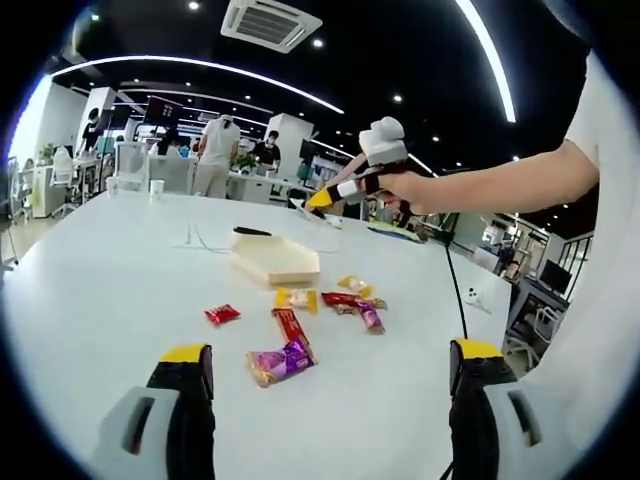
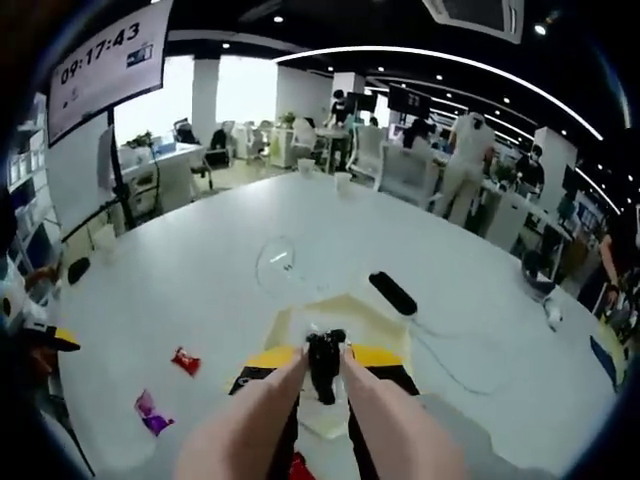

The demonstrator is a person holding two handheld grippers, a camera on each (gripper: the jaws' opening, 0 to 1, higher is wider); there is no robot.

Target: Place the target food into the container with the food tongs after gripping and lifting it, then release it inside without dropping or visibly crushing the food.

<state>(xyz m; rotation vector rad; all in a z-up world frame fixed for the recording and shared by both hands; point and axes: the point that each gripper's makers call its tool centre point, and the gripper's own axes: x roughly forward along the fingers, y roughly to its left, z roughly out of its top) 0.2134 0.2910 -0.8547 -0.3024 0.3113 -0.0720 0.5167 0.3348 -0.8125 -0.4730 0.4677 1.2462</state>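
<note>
Tongs (image 2: 325, 365) gripping dark food (image 2: 322, 350) above shallow container (image 2: 300, 325), snack packets (image 1: 300, 325) on table (image 1: 100, 270)

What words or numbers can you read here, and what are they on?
"09:17:43" on the hanging screen; the small marks beside it are too blurred to read.
Print on the snack wrappers is too small to read.
</note>
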